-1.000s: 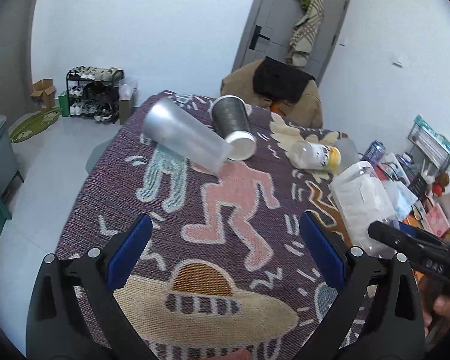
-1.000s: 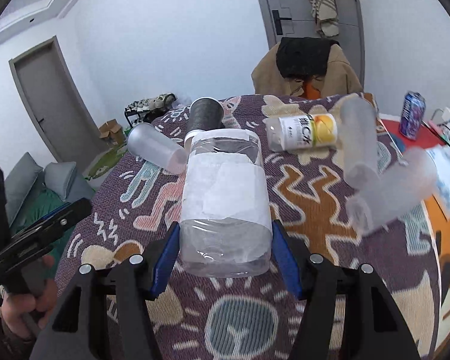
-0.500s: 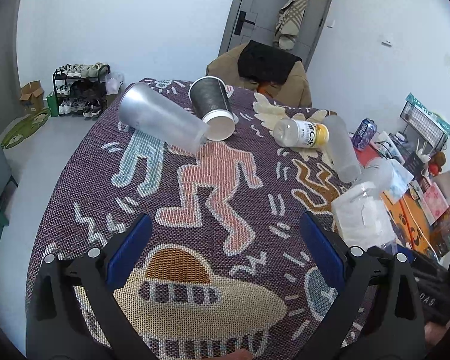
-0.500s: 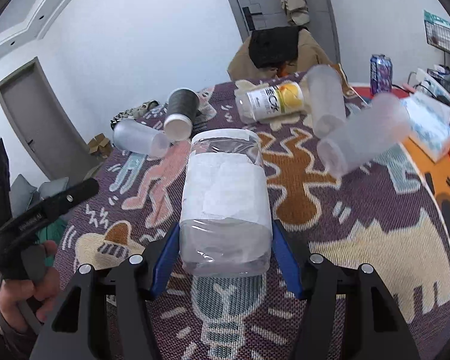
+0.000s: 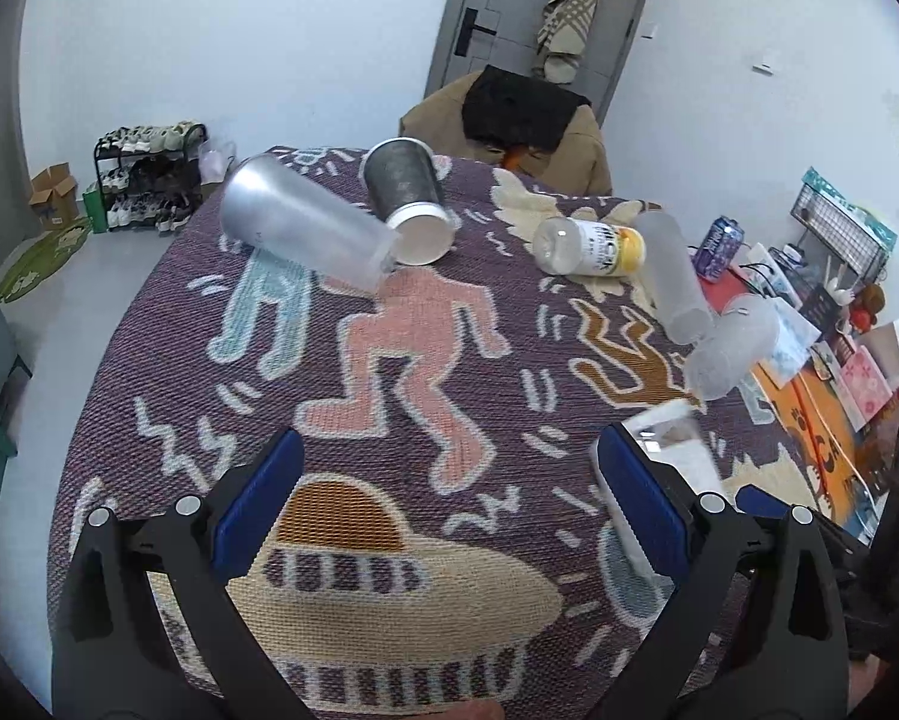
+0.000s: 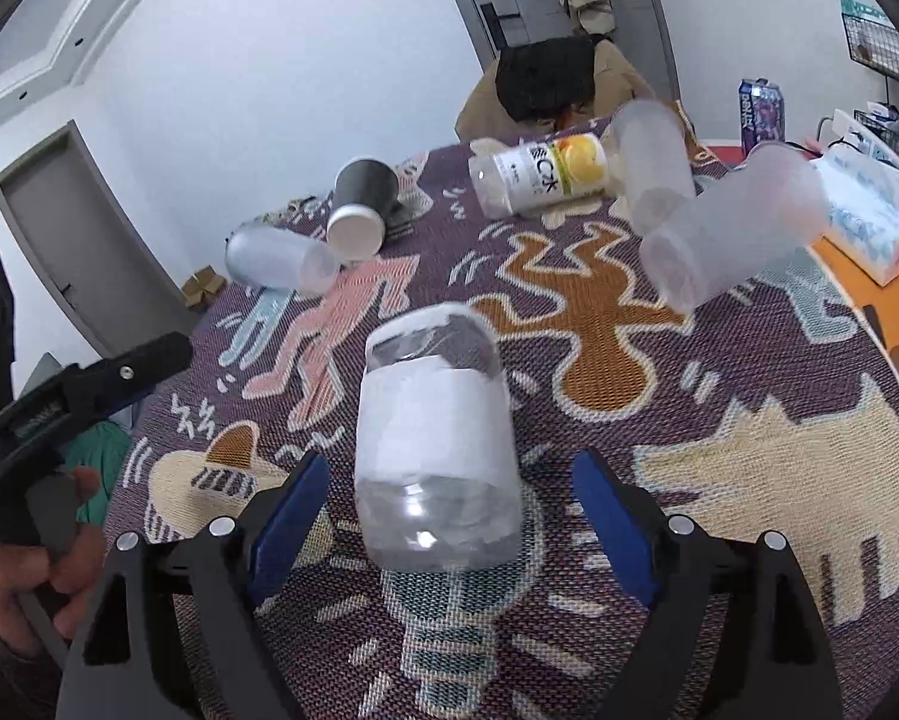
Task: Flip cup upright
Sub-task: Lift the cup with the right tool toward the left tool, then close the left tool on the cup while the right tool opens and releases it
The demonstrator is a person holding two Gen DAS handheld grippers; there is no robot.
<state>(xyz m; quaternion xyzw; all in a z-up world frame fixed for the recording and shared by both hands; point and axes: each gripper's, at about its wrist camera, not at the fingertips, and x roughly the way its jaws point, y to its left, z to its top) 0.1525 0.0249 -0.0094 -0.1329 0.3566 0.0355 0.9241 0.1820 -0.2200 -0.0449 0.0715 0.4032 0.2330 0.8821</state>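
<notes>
**Clear cup stands between the open blue pads**

On the far left of the bench lies a frosted cup on its side. Just beside it, to the right, lies a dark paper cup, also on its side, its white end facing near. The two look like they touch.

In the left wrist view, the left hand-held gripper is wide open with nothing between its blue pads. It hangs over the patterned cloth.

In the middle, near the camera, a clear cup with a white paper band stands on the cloth. The right hand-held gripper is wide open around it. There is a gap between the cup and each pad.

Farther back lies a bottle with a yellow and white label on its side. To its right lie two more frosted cups, one behind the other, both on their sides. At the far right sits a tissue pack, and behind it a blue can.
</notes>
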